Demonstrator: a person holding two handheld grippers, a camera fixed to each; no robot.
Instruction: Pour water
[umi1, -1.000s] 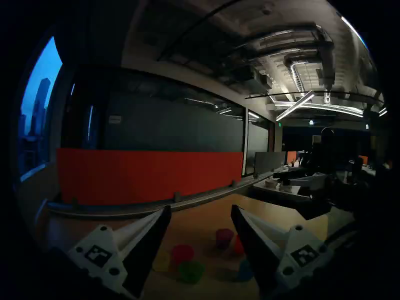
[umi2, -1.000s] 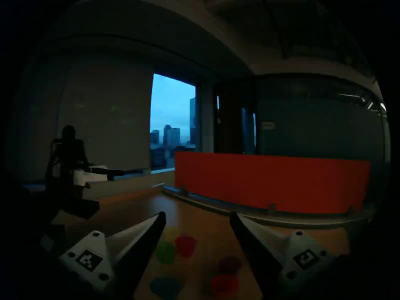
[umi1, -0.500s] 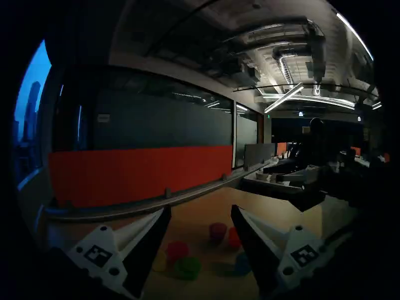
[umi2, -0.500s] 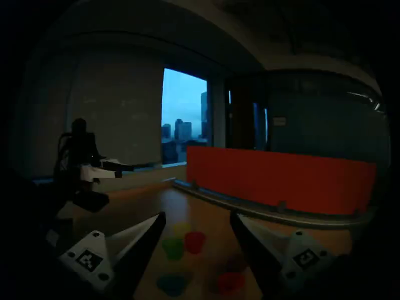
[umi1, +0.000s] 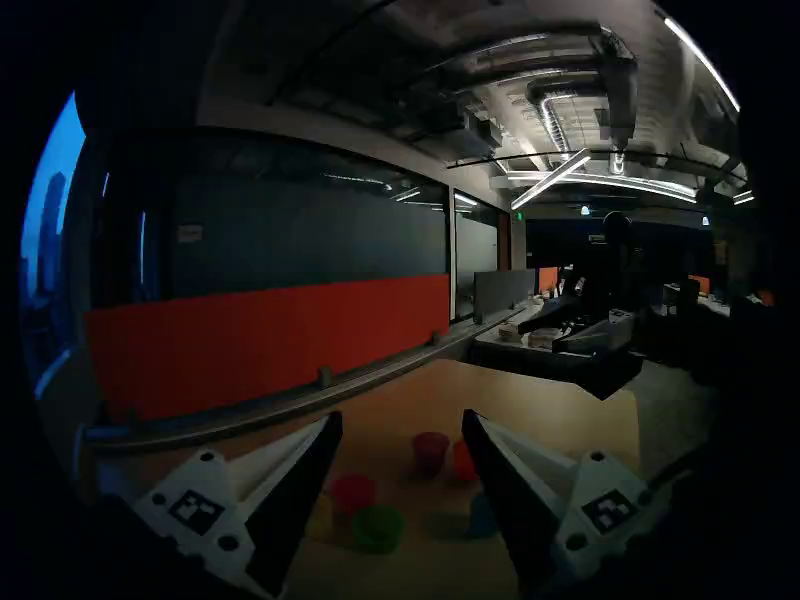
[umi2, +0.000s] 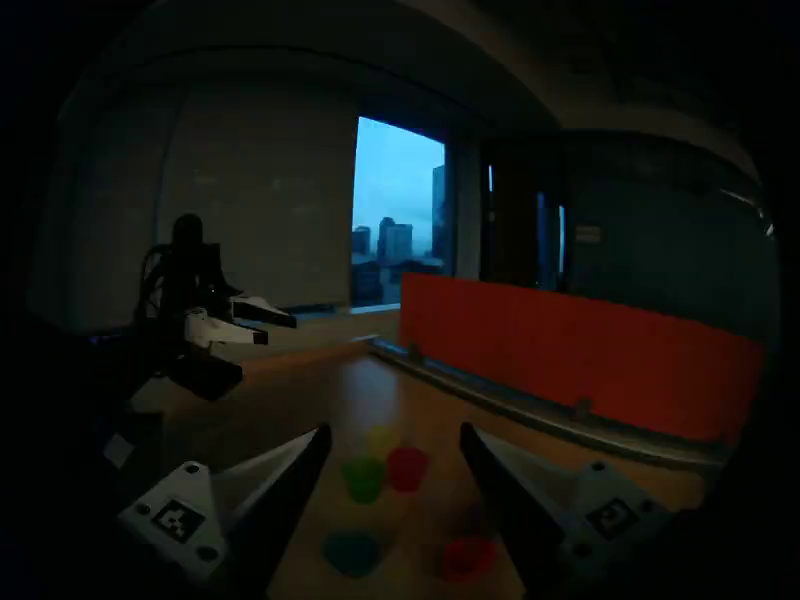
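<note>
Several small coloured cups stand in a cluster on the wooden table (umi1: 560, 410). In the left gripper view I see a pink cup (umi1: 430, 450), a red cup (umi1: 352, 492), a green cup (umi1: 378, 527) and a blue cup (umi1: 480, 516) partly behind my finger. My left gripper (umi1: 400, 420) hangs open above and short of them, holding nothing. The right gripper view shows a yellow cup (umi2: 380, 438), a green cup (umi2: 362, 478), a red cup (umi2: 406, 467) and a blue cup (umi2: 350, 550). My right gripper (umi2: 395, 432) is open over them and empty. The room is dim.
A long red partition (umi1: 270, 335) (umi2: 590, 350) with a rail runs along the table's far edge. The other gripper (umi1: 585, 340) (umi2: 225, 335) shows at each view's side, held over the table. A window (umi2: 398, 215) lies beyond.
Both cameras have swung: in the left gripper view the scene slid left, in the right gripper view it slid right. The cups sit a little higher between the fingers. Both grippers stayed open.
</note>
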